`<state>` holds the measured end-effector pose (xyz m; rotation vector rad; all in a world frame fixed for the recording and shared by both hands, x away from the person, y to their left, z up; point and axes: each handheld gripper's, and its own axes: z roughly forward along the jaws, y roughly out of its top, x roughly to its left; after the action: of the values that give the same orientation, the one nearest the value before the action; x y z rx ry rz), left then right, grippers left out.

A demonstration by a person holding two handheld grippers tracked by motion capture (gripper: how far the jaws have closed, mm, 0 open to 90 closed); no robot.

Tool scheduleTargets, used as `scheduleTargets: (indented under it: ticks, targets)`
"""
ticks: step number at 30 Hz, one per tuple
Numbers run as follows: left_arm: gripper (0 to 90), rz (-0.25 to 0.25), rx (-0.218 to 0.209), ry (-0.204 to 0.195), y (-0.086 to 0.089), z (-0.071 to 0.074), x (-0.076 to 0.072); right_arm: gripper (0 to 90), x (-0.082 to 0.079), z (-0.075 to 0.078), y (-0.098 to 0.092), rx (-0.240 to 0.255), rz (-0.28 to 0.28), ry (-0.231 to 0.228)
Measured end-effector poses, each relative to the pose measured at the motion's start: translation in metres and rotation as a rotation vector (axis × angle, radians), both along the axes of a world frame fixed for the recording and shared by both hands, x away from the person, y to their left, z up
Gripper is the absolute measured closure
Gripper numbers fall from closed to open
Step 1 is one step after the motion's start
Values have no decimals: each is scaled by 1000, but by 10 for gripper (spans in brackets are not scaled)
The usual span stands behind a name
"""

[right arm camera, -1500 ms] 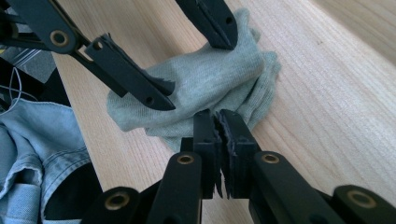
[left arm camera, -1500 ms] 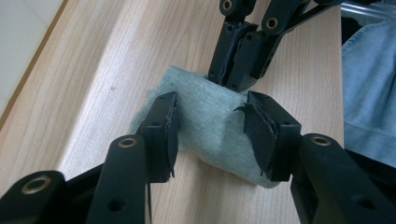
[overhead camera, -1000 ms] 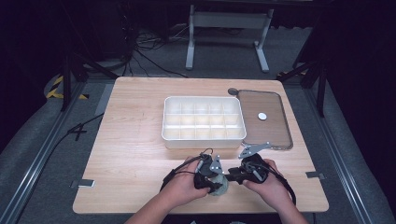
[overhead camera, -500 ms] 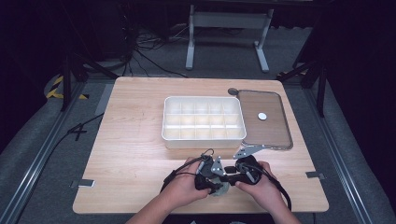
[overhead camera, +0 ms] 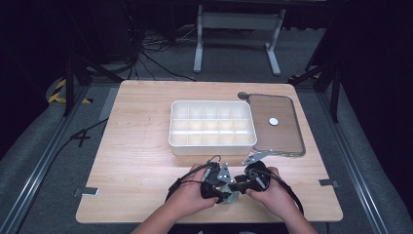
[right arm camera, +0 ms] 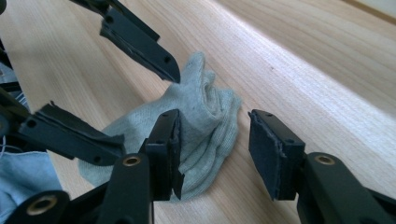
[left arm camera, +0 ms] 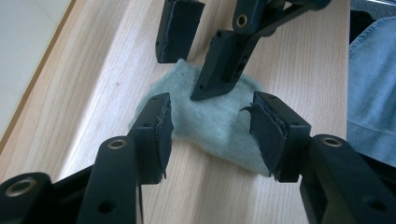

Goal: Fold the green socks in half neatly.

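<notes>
On the near edge of the wooden counter (overhead camera: 136,161) lies a small pale green sock (left arm camera: 212,123), bunched up, between the two hand-held grippers. The left hand-held gripper (left arm camera: 210,133) stands with its jaws wide, having just been opening — the sock lies between the pads without being pinched. Just to its right, the right hand-held gripper (right arm camera: 214,151) faces it, jaws also spread; its left pad rests against the folded sock, the other pad stands clear over bare wood. Farther off, mid-counter, sits a white compartment tray (overhead camera: 212,143), and to its right a brown lid (overhead camera: 285,134) lying flat
</notes>
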<state>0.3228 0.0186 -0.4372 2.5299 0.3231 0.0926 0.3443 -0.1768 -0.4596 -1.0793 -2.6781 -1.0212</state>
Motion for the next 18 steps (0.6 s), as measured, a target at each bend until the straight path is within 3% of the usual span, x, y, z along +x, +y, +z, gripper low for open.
scheduleTargets:
  ticks: [3,8,18]
  targets:
    - [480,13,-1,-3,5,2,0,548,4,-2,-1,14,17,32]
    - [478,51,0,-6,17,4,1,662,9,-3,-1,44,64,70]
    - [478,94,-20,-5,31,8,4,780,9,3,4,-6,72,81]
